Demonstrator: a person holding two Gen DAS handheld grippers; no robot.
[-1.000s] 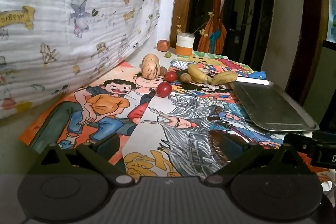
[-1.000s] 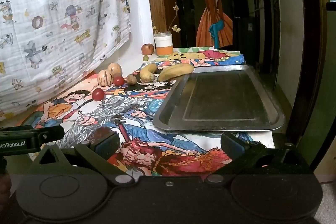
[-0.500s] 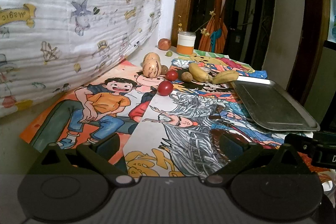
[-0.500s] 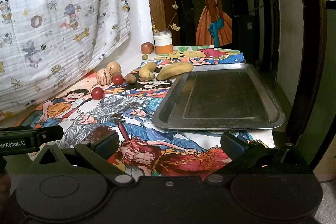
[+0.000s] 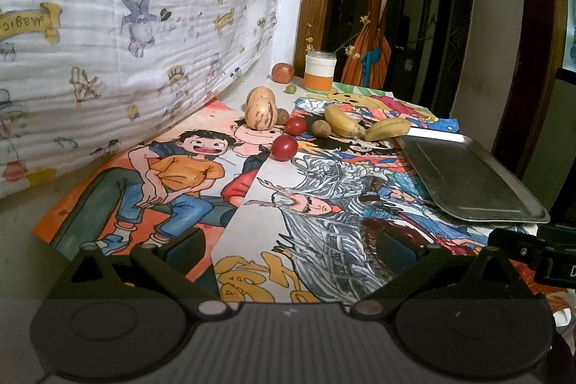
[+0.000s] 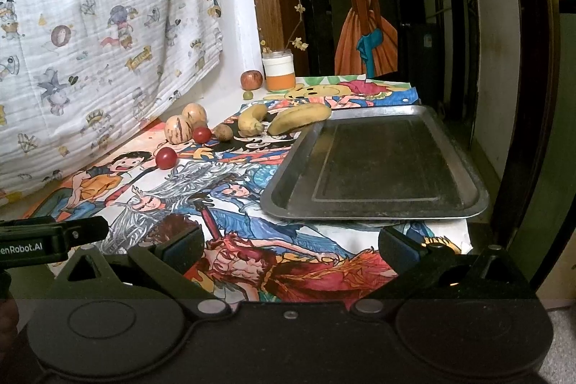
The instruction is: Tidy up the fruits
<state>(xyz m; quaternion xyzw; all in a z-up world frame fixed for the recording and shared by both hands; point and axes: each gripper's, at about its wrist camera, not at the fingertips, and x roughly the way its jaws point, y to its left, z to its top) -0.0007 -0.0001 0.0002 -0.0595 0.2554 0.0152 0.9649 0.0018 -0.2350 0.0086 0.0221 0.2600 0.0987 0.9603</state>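
Cartoon posters (image 6: 223, 204) cover the table — metal tray (image 6: 378, 164) bare, both tongs (image 5: 291, 247) (image 6: 291, 247) spread apart, empty.

Tabletop (image 6: 252, 233): bare posters from 6 to centre. Fruit cluster (image 6: 201, 128) blocks 11 o'clock; metal tray (image 6: 471, 204) fills 2 o'clock, interior bare.

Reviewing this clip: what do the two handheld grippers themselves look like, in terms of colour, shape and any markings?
Both are matte black plastic. The left gripper and right gripper each show a ribbed body with two round discs, angled linkage arms on silver pivot pins, and blue-padded fingers. In the right wrist view, the left gripper's side carries white lettering that ends in "enRobot.AI". No cables or sleeves are visible.
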